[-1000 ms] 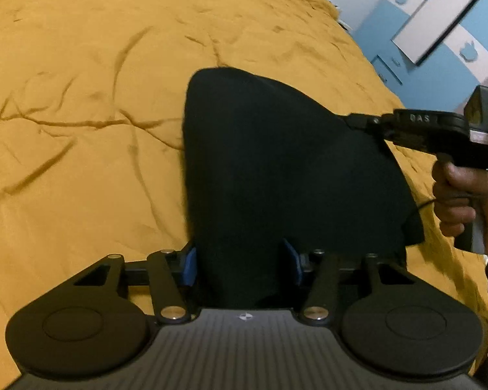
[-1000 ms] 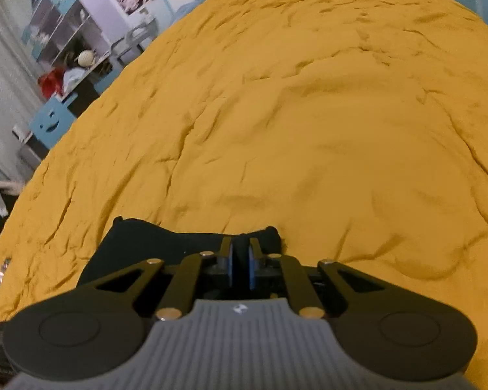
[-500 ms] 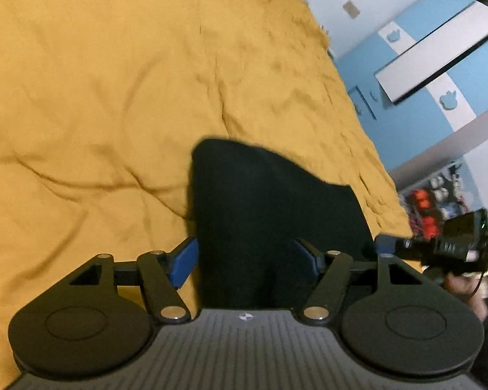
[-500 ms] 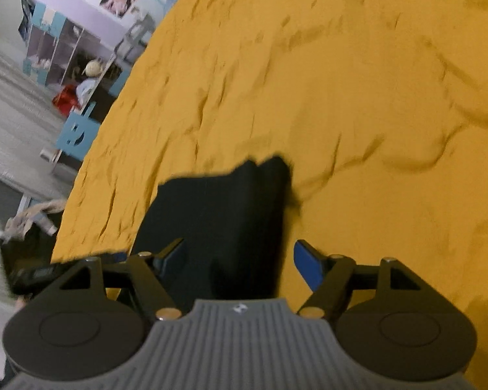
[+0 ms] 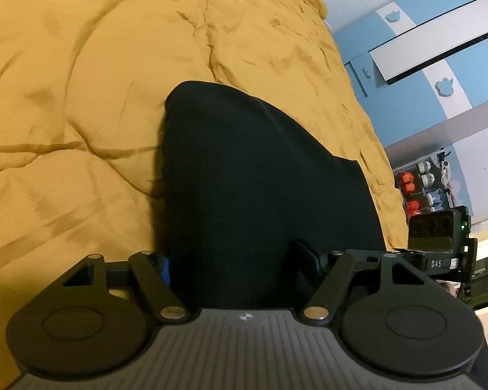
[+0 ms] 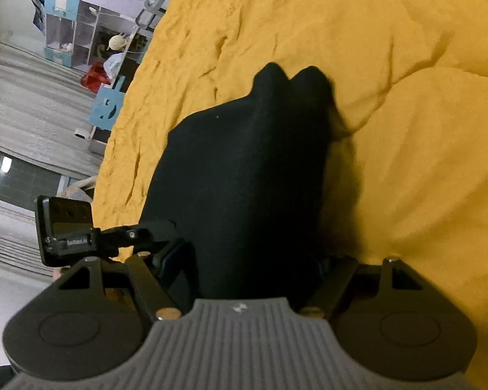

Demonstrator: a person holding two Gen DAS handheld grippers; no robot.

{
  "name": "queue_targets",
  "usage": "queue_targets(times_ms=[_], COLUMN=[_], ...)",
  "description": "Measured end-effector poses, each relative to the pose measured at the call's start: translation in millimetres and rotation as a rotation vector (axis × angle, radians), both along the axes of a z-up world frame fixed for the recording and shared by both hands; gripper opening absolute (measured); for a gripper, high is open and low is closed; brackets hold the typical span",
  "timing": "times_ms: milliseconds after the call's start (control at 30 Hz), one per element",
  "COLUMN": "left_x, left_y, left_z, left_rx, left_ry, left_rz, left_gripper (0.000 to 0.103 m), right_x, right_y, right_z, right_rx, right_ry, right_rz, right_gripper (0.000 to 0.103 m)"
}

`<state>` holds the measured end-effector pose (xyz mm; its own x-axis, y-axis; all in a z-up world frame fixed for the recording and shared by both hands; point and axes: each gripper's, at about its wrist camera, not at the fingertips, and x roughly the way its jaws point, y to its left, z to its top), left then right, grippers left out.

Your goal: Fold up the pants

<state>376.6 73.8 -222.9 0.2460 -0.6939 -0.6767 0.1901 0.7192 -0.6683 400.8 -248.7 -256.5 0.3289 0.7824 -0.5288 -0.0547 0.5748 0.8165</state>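
Pants [image 5: 260, 195]: black, folded into a compact stack, lay on the yellow bedspread [image 5: 81, 97] near its near edge; seen from the right wrist [image 6: 244, 178] the far end showed two rounded humps side by side.
Left gripper [image 5: 240, 266]: released, jaws spread wide, one on either side of the near end of the pants; the blue pad [image 5: 166, 268] on the left finger showed just beside the cloth, and I could not tell whether either finger touched it.
Right gripper [image 6: 257, 266]: likewise released, fingers wide apart with the near end of the pants between them; contact with the cloth could not be told.
Grippers together: each showed in the other's camera, the right one at the right edge of the left-wrist view [image 5: 439, 253], the left one at the left edge of the right-wrist view [image 6: 81, 234], so they sat near each other at the same end of the stack.
Bedspread: creased, filling most of both views [image 6: 406, 130], with a soft shadow beside the pants.
Wardrobe [image 5: 423, 65]: blue and white, far right in the left-wrist view.
Shelves [image 6: 78, 39]: far left in the right-wrist view, holding small items too blurred to name.
Curtain [image 6: 22, 110]: grey, at the left edge of the right-wrist view.
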Motion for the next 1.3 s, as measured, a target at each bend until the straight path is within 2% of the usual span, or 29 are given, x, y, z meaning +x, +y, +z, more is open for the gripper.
queue_targets(times_ms=[100,167,200,267,367,433,500,667,933,1133,1300], left_x=[-2,-2,-4,-6,-11,-15,-20,-35,-63,-75,-74], left_y=[1,2,2,0,-2,-3,-6,-33,-147,-235,-286], left_z=[-3,-2,0,5,16,26,40,78,127,131,112], left_rx=[-0.007,-0.001,0.006,0.025,0.044,0.054,0.046,-0.012,-0.096,-0.145,-0.161], left_ry=[0.0,-0.006,-0.01,-0.028,-0.05,-0.068,-0.081,-0.13,-0.202,-0.205,-0.186], left_rz=[0.009,0.011,0.014,0.015,0.025,0.03,0.025,-0.024,-0.157,-0.249,-0.281], left_gripper=[0.081,0.079,0.074,0.065,0.051,0.044,0.04,0.039,0.039,0.039,0.039], right_x=[2,2,2,0,-4,-7,-13,-38,-113,-170,-197], right_y=[5,7,7,5,3,3,0,-28,-136,-218,-281], right_z=[-4,-4,-5,-6,-1,8,20,66,141,172,163], right_rx=[0.023,0.028,0.03,0.044,0.053,0.048,0.045,0.049,-0.017,-0.085,-0.089], right_ry=[-0.013,-0.027,-0.03,-0.025,-0.029,-0.039,-0.057,-0.134,-0.224,-0.238,-0.23], right_rz=[-0.002,0.001,0.0,-0.009,-0.018,-0.025,-0.028,-0.053,-0.167,-0.264,-0.322], right_gripper=[0.069,0.057,0.053,0.036,0.025,0.022,0.021,0.02,0.02,0.02,0.021])
